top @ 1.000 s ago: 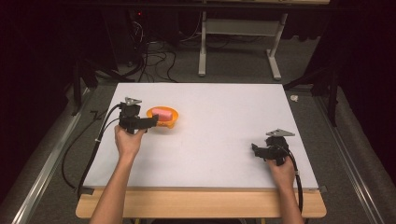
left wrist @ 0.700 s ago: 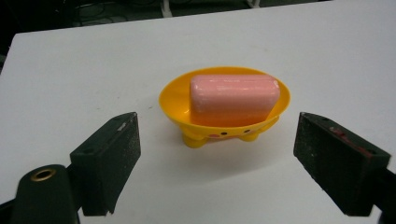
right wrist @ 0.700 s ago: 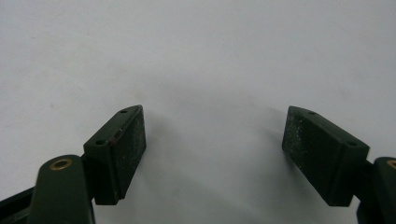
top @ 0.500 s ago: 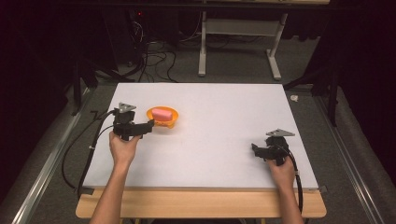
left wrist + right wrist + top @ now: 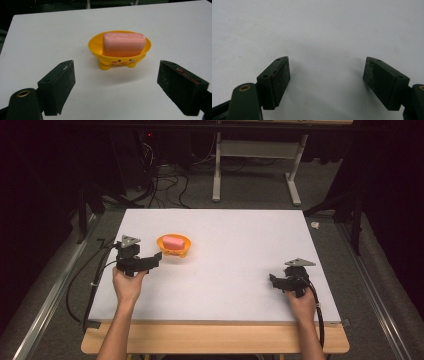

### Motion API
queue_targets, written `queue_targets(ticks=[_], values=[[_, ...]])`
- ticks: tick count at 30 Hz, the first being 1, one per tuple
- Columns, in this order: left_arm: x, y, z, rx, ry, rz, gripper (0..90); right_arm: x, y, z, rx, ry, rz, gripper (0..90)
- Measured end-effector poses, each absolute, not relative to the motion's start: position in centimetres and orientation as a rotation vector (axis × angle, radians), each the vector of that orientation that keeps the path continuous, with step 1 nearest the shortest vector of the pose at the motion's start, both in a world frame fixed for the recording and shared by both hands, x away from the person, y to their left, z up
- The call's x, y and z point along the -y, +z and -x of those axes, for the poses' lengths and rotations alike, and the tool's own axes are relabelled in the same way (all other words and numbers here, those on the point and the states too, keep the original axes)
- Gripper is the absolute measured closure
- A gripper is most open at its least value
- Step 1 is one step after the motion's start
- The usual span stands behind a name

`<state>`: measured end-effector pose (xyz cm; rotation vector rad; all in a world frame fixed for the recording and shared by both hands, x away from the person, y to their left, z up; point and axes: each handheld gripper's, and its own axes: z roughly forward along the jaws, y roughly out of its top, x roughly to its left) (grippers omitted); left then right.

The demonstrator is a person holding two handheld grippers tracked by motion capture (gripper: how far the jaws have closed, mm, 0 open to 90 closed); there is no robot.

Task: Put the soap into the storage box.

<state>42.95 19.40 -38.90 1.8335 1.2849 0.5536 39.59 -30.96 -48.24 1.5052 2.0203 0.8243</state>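
Note:
An orange-yellow soap dish (image 5: 174, 245) with a small painted face stands on the white table (image 5: 240, 265), left of centre. A pink bar of soap (image 5: 173, 241) lies in it. My left gripper (image 5: 156, 260) sits just short of the dish, on its near left side, and points at it. In the left gripper view the dish (image 5: 120, 51) and the soap (image 5: 123, 44) lie beyond the wide-apart jaws of the left gripper (image 5: 115, 75), with nothing between them. My right gripper (image 5: 273, 280) rests near the table's front right, and the right gripper (image 5: 327, 62) stands open over bare table.
A white table leg frame (image 5: 255, 165) and loose cables (image 5: 165, 182) are on the floor beyond the far edge. A wooden strip (image 5: 215, 340) runs along the table's front edge. Each gripper's cable trails off the near side.
My left gripper has drawn back from the dish, leftward and toward the near edge. The dish, the soap and the right gripper have stayed put.

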Motion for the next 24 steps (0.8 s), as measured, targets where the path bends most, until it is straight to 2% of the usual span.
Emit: queue_targets(ticks=[24], values=[[-19.6,-39.3,-40.8,-1.270,0.546,-1.833,15.5,31.0,-48.3,-39.6,-2.021,0.823,-1.502,22.2]])
